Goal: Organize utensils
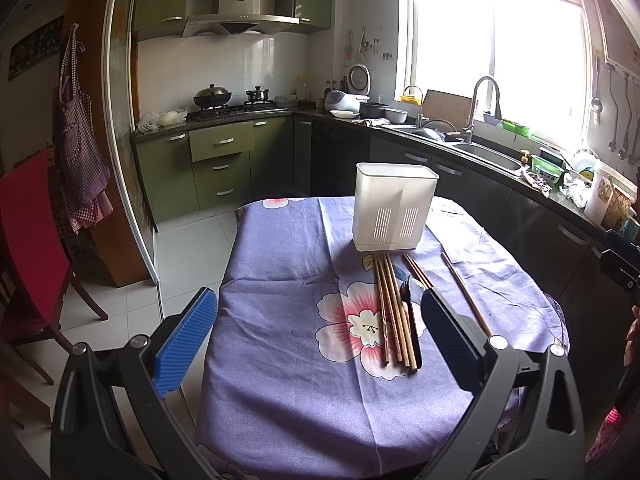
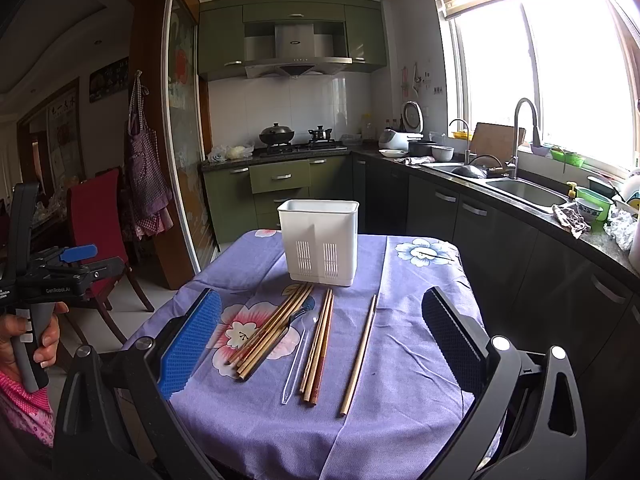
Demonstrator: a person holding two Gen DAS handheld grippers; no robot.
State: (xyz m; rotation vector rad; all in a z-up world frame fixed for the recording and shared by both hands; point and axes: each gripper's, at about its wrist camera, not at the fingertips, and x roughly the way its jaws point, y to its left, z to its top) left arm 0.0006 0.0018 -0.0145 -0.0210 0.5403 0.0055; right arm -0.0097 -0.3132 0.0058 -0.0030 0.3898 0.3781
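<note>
A white slotted utensil holder (image 1: 394,208) (image 2: 322,240) stands upright at the far end of the table, which is covered by a purple floral cloth (image 1: 280,280) (image 2: 400,420). In front of it lie a bundle of wooden chopsticks (image 1: 390,312) (image 2: 272,328), a black fork (image 1: 410,312), a clear plastic utensil (image 2: 298,356), more chopsticks (image 2: 318,348) and one single chopstick (image 1: 466,292) (image 2: 360,354). My left gripper (image 1: 320,340) (image 2: 108,257) hovers open over the near left of the table. My right gripper (image 2: 320,340) is open above the near edge, holding nothing.
A red chair (image 2: 100,216) stands left of the table by a sliding glass door (image 1: 120,160). Dark cabinets and a counter with a sink (image 2: 524,192) and dishes run along the right. A person's hand (image 2: 24,336) holds the left gripper's handle.
</note>
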